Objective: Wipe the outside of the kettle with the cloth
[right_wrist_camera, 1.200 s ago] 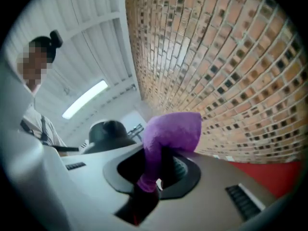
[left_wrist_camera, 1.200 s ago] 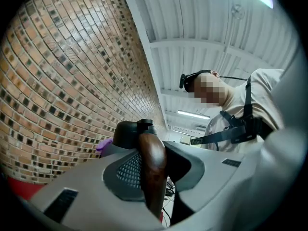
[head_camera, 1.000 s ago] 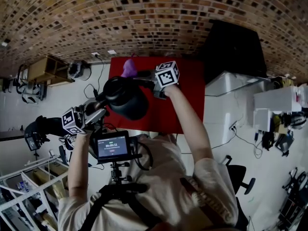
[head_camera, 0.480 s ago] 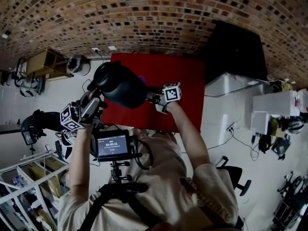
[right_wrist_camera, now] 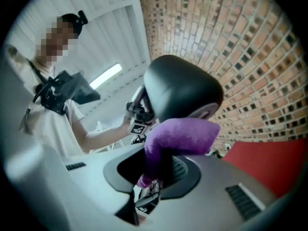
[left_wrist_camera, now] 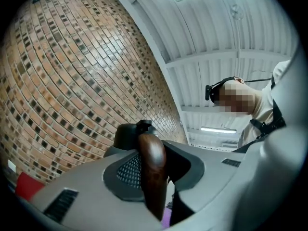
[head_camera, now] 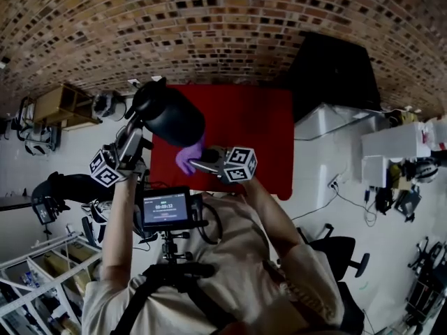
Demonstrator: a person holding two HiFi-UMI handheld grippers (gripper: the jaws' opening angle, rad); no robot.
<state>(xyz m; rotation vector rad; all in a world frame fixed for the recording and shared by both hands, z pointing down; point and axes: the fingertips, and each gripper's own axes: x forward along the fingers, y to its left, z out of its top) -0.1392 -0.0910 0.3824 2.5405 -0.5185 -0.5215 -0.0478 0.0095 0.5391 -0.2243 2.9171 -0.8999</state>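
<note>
1. Cloth (head_camera: 188, 156) has swung from the far side of the kettle (head_camera: 170, 117) to its near side, touching it.
2. Right gripper (head_camera: 201, 162) pinches the cloth.
3. Left gripper (head_camera: 135, 132) clamps the kettle's handle (left_wrist_camera: 151, 170) over the red table (head_camera: 244, 124).

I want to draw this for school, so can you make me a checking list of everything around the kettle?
Surface: red table, bare where visible.
Job's things: black kettle held off the table, tilted; purple cloth against its lower side.
Clutter: nothing seen.
Grippers: left gripper shut on the kettle's wooden handle; right gripper shut on the cloth.
Cables: a cable trails on the white floor.
Surroundings: brick wall, office chair.
</note>
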